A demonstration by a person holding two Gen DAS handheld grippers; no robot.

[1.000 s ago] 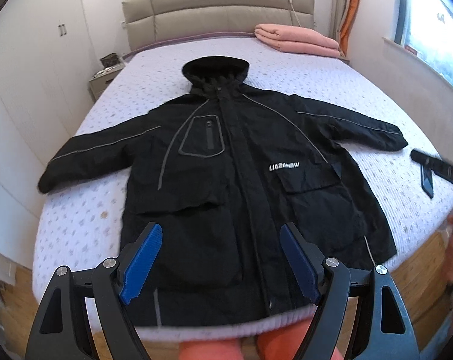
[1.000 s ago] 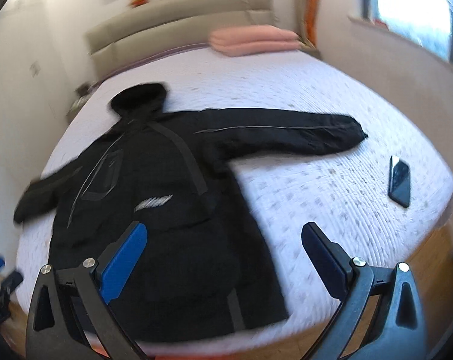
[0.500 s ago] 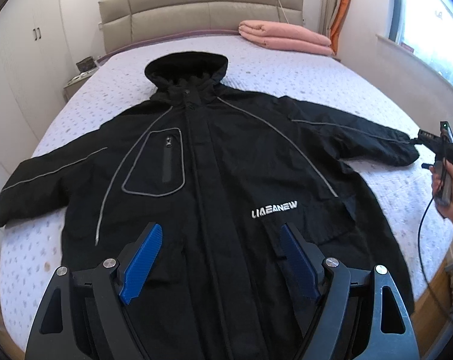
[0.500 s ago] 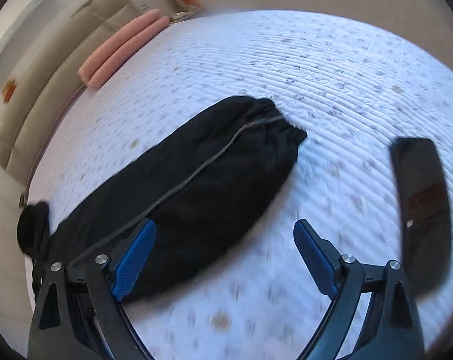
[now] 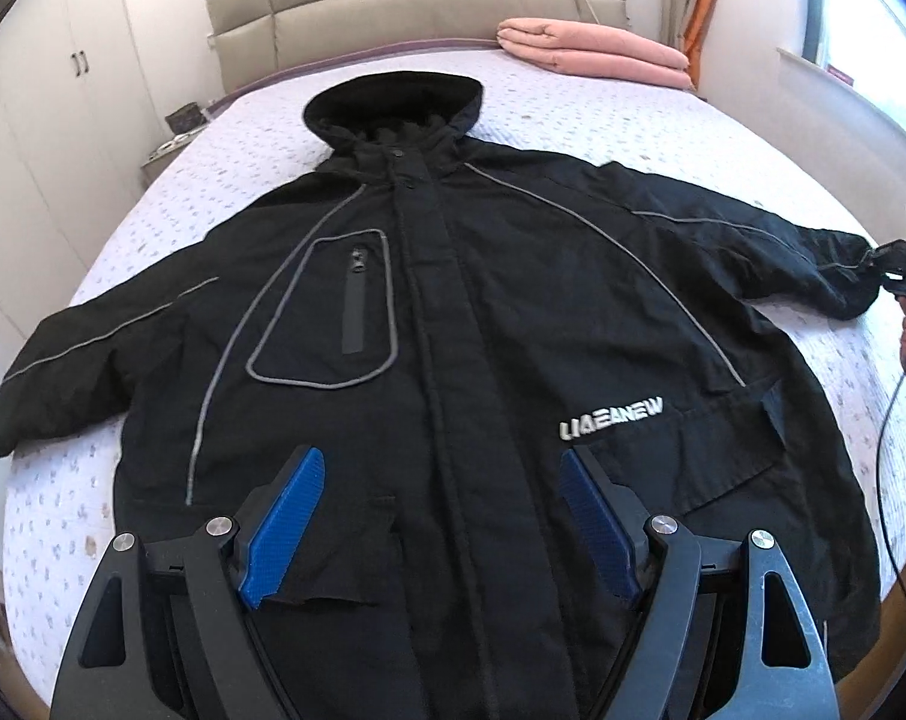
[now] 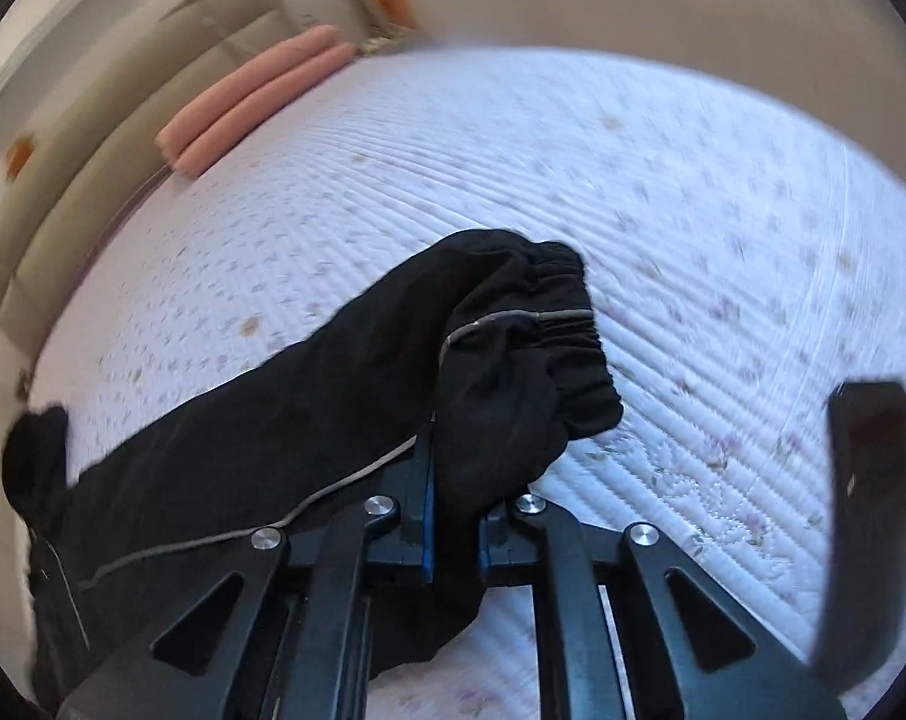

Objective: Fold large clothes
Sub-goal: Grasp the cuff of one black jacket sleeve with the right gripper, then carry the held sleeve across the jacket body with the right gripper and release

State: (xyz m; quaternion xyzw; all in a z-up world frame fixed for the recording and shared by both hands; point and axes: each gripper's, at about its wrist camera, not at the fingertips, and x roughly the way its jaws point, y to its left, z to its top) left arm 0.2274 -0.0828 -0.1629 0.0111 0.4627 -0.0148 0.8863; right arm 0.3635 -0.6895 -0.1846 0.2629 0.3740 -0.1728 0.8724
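The coat (image 5: 465, 324) is lying as matt black cloth, faintly crinkled, with dull grey piping and a gathered elastic cuff (image 6: 567, 330). The bed (image 5: 663, 138) is wearing a quilted, ribbed cotton-looking cover. The headboard (image 5: 417, 0) is looking like smooth padded leatherette. The left tongs (image 5: 441, 516) are showing matt black plastic, shiny metal rivets and rough blue ribbed pads (image 5: 285, 522). The blanket (image 5: 597, 54) is looking soft and fleecy.

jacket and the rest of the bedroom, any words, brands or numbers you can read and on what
"LIAEANEW", as best it reads: white letters on the chest of the black jacket, above a flap pocket.
No other text is readable in either view: the dark phone on the bed is blurred and shows nothing legible.
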